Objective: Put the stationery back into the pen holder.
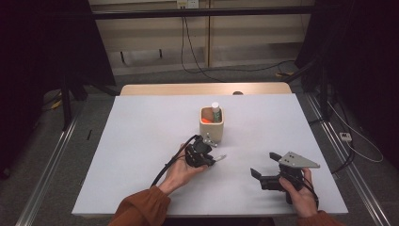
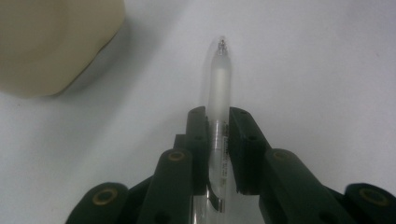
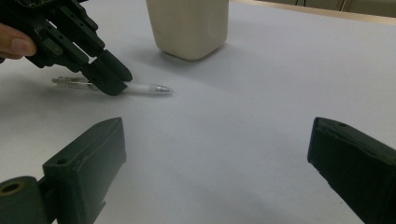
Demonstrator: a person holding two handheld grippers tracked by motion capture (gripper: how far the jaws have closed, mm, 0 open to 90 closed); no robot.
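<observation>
One clear pen [image 2: 218,116] lies flat on the white bench [image 1: 141,141], and the left claw [image 1: 210,159] is clamped on its barrel. In the left gripper view the two black jaws stand narrow with their pads pressed against either side of the pen, whose tip reaches out past them over the bench. The right gripper view shows the same hold from the side: the pen [image 3: 144,88] rests on the bench top, its metal tip on one side of the left claw [image 3: 112,77] and its back end on the other.

One cream cup [image 1: 211,124] stands upright near the middle of the bench, just beyond the left claw. Two things show above its rim: one white-capped stick standing upright and one orange item lower down inside.

The right claw [image 1: 265,165] hovers well apart from the pen, toward the bench's right front. Its two jaws stand wide with only bare bench between them.

Two hands in rust-orange sleeves hold the two claws.
</observation>
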